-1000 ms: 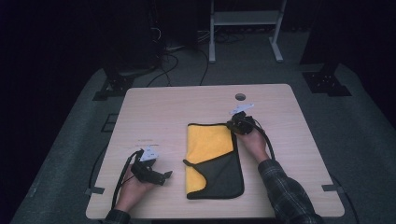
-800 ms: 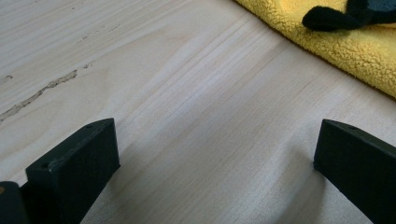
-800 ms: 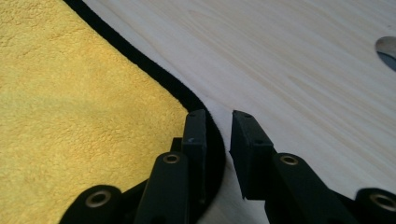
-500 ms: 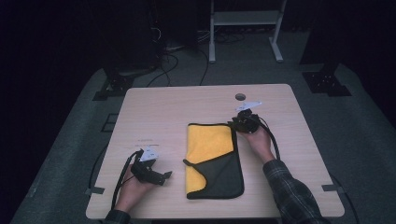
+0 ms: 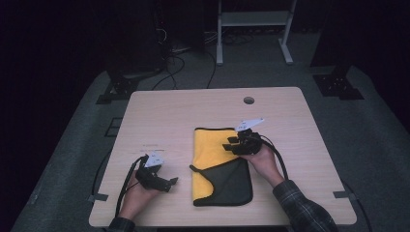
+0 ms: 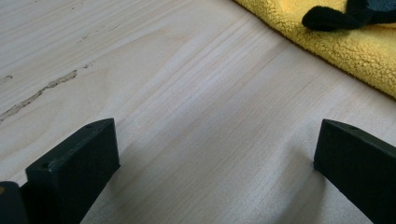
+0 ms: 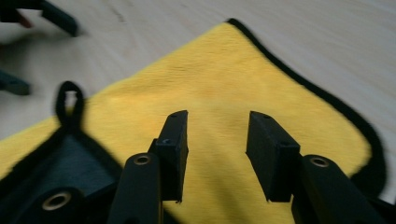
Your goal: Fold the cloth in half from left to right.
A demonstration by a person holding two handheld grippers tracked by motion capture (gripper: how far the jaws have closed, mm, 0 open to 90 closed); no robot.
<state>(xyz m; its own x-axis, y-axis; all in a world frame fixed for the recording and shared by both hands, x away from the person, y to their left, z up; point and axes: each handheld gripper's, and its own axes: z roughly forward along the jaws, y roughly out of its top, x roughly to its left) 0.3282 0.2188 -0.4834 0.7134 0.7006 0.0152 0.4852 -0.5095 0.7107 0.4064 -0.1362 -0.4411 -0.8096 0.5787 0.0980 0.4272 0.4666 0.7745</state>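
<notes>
A cloth (image 5: 212,145), yellow with a black underside folded up over its near half, lies on the wooden table (image 5: 169,116). My right gripper (image 5: 230,144) hovers over the cloth's yellow part near its right edge. In the right gripper view this gripper (image 7: 218,125) is open, with the yellow pile (image 7: 224,74) below and nothing between its jaws. The cloth's black hanging loop (image 7: 70,100) lies to the left there. My left gripper (image 5: 170,183) rests on the table left of the cloth. It (image 6: 215,156) is wide open over bare wood, and the cloth's edge (image 6: 345,51) is ahead.
A round cable hole (image 5: 248,100) sits near the table's far edge. Behind the table on the dark floor are cables (image 5: 179,67) and a white stand (image 5: 251,29). Bare wood lies left of and beyond the cloth.
My right gripper has moved from the cloth's far right corner toward the person and slightly left, over the yellow part. The left gripper has stayed put.
</notes>
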